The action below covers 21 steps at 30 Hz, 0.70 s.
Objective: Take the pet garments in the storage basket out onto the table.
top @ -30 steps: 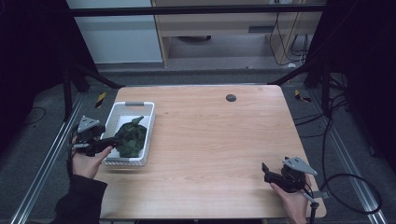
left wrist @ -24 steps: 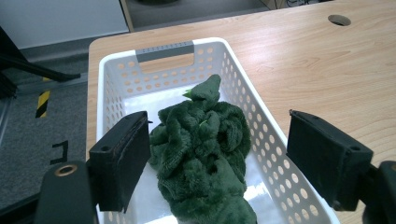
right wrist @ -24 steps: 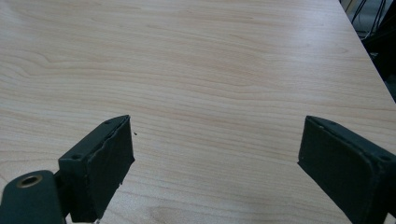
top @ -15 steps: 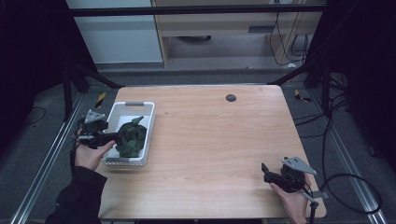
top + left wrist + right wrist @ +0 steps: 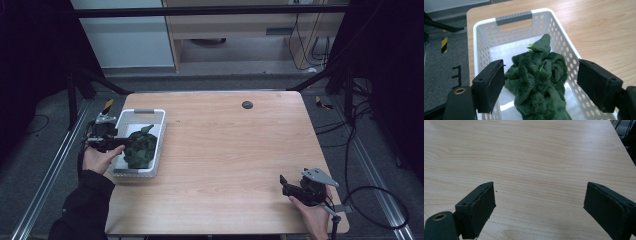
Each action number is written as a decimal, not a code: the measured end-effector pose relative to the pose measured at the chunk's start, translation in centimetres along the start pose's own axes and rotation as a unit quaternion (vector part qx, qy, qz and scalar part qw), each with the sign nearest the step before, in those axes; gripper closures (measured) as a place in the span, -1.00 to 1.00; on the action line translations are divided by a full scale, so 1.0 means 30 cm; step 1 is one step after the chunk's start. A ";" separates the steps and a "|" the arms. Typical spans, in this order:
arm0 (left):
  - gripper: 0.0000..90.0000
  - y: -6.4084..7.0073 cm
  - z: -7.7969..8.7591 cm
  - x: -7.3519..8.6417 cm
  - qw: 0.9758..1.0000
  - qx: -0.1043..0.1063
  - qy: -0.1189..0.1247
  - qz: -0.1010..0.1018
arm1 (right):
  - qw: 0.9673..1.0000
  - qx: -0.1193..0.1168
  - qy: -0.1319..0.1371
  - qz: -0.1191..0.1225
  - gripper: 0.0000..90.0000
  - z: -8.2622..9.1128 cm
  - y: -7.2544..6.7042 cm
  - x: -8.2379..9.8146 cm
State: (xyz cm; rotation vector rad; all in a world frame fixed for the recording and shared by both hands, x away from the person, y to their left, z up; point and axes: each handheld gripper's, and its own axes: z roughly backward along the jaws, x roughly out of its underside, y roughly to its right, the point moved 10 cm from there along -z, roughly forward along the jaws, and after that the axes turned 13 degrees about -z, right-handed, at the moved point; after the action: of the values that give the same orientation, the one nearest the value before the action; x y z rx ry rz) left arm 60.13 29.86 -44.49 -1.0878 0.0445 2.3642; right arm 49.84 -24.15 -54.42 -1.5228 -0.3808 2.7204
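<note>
Counted: one white perforated basket (image 5: 159,131) at the table's (image 5: 235,165) left edge, holding one dark green plush toy (image 5: 537,82). Left gripper (image 5: 540,83) poised over the basket, jaws spread wide either side of the toy, gripping nothing. Right gripper (image 5: 539,207) low over bare wood near the front right corner, jaws wide apart, empty.

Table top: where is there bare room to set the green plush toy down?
The table is bare wood from the white basket across to the right tool, with one small dark disc near the far edge. The left side is crowded: the basket holds the green plush toy, with the left tool open at it.
</note>
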 end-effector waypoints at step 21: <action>-0.52 -0.017 -0.102 0.054 0.999 0.005 -0.048 0.007 | 1.000 -0.003 -0.002 0.004 -0.78 -0.004 -0.002 0.003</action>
State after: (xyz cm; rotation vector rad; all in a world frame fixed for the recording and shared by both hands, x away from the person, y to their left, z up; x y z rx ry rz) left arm 61.63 30.29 -47.62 -0.9706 0.0298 2.4218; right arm 49.87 -24.06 -54.54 -1.5231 -0.3832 2.7322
